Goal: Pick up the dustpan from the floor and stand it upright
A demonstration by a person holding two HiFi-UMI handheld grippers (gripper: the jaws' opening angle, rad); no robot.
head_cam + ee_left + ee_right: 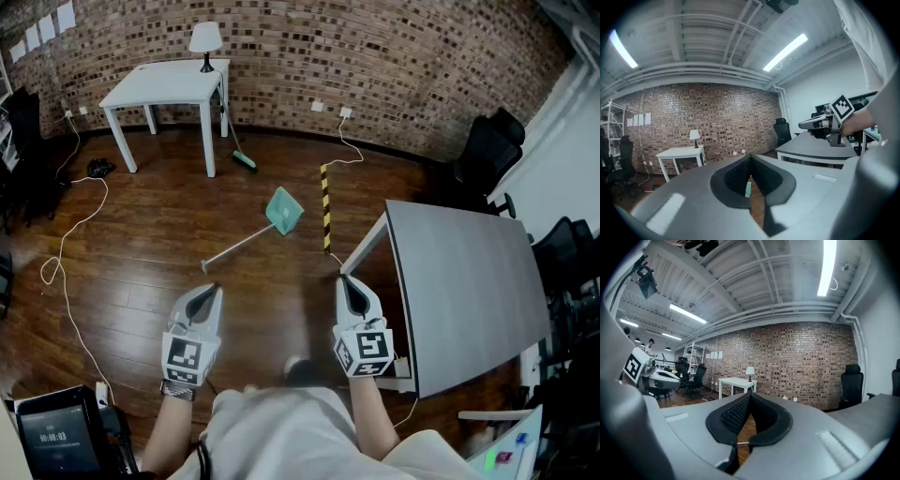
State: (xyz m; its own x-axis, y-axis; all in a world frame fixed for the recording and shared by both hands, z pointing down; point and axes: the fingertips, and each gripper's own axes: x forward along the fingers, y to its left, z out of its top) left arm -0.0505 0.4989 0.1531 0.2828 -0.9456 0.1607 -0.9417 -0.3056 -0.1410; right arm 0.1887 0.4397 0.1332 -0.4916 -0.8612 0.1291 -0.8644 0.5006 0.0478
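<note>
Dustpan point(282, 212) lies flat mid-frame on the floor point(141, 281), handle toward us: probably our easiest grab. Left claw point(214, 290) and right claw point(344, 281) hover lower centre, both pinched shut, empty.

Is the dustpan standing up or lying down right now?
Lying down: the dustpan rests on the floor, long handle flat along it.

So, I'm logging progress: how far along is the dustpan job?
Done: nothing yet; the dustpan lies on the floor, its handle pointing toward the person. In hand: nothing; the left gripper and right gripper are both shut, empty, and short of it. Left: reach it, grasp it, lift it and stand it upright.
</note>
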